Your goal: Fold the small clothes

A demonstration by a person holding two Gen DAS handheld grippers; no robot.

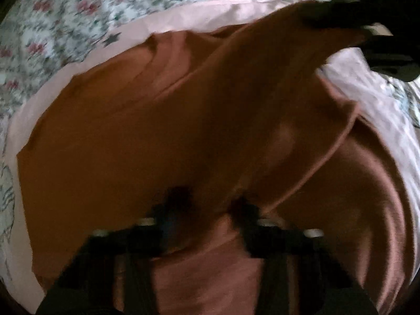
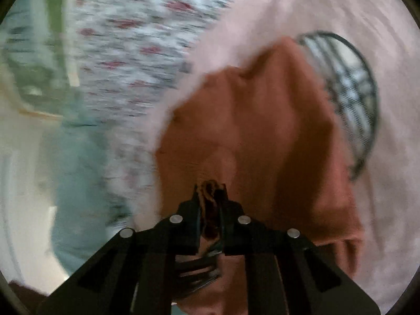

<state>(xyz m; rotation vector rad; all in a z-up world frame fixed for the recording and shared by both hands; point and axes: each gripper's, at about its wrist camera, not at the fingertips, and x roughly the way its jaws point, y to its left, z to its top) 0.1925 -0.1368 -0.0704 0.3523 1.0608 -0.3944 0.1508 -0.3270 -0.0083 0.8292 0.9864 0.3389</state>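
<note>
Both views are blurred, and the left view is dark near the fingers. The rust garment (image 1: 162,136) lies on a pink sheet (image 1: 183,15) over a floral bedspread (image 1: 65,13); its lower part is cut off by the frame. The left gripper (image 1: 207,210) points steeply down with cloth bunched between its 2 fingers, pinched on the garment. The right gripper (image 2: 211,197) tilts down, clamped on a fold of the garment; a dark striped print (image 2: 351,92) on the sheet is half hidden behind it.
</note>
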